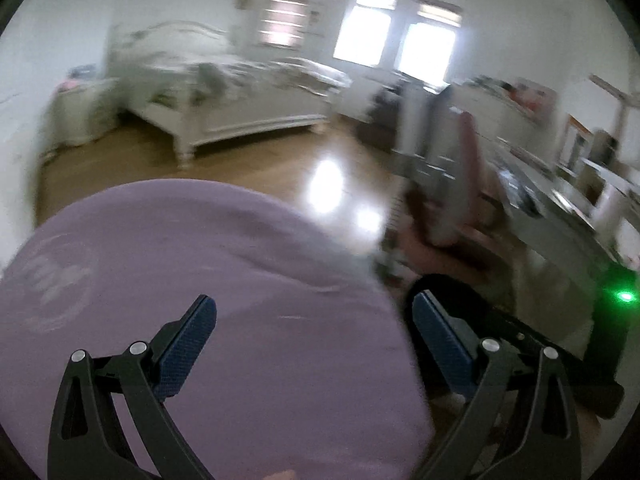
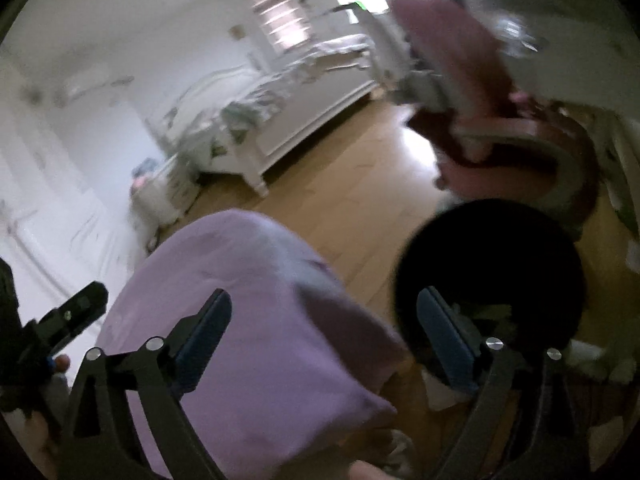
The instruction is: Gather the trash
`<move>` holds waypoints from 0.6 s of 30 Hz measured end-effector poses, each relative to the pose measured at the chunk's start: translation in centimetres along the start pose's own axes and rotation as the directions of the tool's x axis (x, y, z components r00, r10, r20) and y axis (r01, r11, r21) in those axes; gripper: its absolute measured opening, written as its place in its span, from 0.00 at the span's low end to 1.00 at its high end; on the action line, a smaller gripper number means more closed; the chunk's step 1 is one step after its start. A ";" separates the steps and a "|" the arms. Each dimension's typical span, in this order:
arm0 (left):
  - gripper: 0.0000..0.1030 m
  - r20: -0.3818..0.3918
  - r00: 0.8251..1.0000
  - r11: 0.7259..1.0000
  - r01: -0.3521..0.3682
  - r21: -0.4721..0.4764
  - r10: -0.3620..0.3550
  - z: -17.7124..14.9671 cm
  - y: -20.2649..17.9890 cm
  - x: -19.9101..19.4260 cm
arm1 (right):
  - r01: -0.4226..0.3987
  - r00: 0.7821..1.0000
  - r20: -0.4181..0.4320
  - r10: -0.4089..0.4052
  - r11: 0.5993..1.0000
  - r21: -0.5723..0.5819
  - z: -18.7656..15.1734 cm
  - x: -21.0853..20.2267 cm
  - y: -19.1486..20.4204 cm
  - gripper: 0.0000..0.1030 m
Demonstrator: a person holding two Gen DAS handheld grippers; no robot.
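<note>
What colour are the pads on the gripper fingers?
Dark blue pads, textured, on black fingers; clearest in the left wrist view.

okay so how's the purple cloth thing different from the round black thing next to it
The purple cloth is pale lilac and soft, with folds and rounded bulges; the round black thing is very dark, with a clean circular outline.
The purple cloth fills far more of both views than the round black thing.
The purple cloth lies behind the right gripper and its left finger; the round black thing sits behind its right finger.
Both are blurred, low in the view, over the wooden floor.

A home bedroom: white bed (image 1: 240,96), wooden floor (image 1: 248,160), windows (image 1: 396,36).
</note>
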State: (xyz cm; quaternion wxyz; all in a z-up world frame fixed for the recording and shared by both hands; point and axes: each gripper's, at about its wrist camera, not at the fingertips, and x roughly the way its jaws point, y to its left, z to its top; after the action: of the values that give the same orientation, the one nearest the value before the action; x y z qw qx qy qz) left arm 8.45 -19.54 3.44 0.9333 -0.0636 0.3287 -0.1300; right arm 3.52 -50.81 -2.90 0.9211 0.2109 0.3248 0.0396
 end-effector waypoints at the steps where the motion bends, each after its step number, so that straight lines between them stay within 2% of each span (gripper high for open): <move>1: 0.95 0.005 1.000 0.999 -0.029 -0.014 0.029 -0.1 1.3 -0.7 | -0.008 1.000 -0.005 0.008 1.000 -0.022 -0.1 0.3 1.5 0.94; 4: 0.95 0.020 0.997 0.997 -0.073 -0.014 0.074 -0.6 3.6 -2.6 | -0.060 0.998 -0.028 0.058 0.994 -0.087 -0.6 1.2 6.5 0.94; 8: 0.95 0.081 0.985 0.988 -0.153 -0.013 0.153 -1.4 6.3 -5.4 | -0.105 0.994 -0.040 0.100 0.983 -0.153 -1.2 1.9 11.9 0.95; 13: 0.95 0.096 0.979 0.982 -0.173 -0.078 0.180 -2.0 10.0 -7.7 | -0.137 0.990 -0.053 0.128 0.963 -0.233 -1.9 2.1 17.7 0.95; 18: 0.95 0.104 0.971 0.971 -0.202 -0.130 0.216 -2.5 12.8 -9.0 | -0.161 0.987 -0.070 0.147 0.948 -0.275 -2.6 2.2 21.3 0.95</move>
State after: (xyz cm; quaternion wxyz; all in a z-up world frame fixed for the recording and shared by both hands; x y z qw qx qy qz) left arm 2.67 -4.81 4.25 0.9540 -0.0913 0.2854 -0.0070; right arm 4.99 -30.07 2.82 0.9275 0.1022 0.3209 0.1619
